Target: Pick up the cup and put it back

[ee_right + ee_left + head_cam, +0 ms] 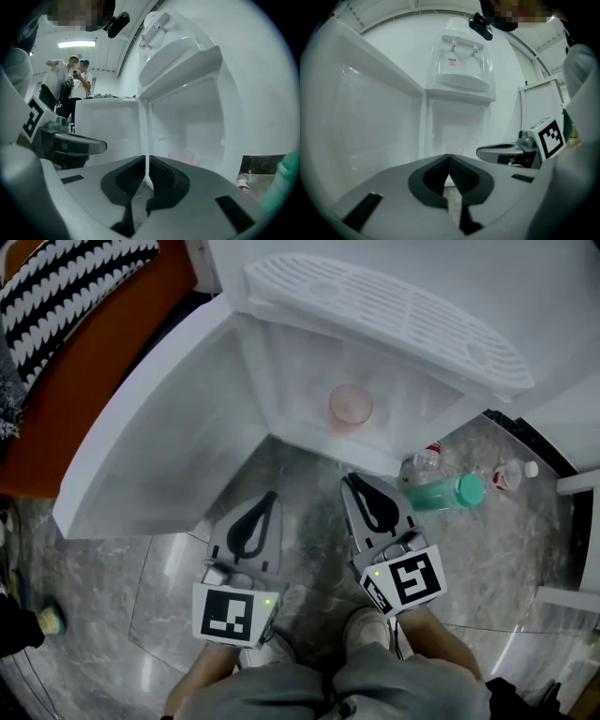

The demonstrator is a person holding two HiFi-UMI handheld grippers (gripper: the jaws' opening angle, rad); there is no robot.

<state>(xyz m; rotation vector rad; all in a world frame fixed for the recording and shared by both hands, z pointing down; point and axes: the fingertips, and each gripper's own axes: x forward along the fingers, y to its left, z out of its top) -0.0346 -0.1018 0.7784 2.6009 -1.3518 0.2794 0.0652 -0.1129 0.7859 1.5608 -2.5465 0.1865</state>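
A: Item one, cup?
B: Pink, upright inside the white fridge, just ahead of both claws, touching neither.
A: Left gripper?
B: Clenched, nothing between the jaws.
A: Right gripper?
B: Clenched, empty; green bottle on the floor to its right.

I get bright, even light; a ceiling strip glows, the floor shows sheen, both gripper views bend and darken at edges.

No legible text; the red label on the bottle is too blurred.
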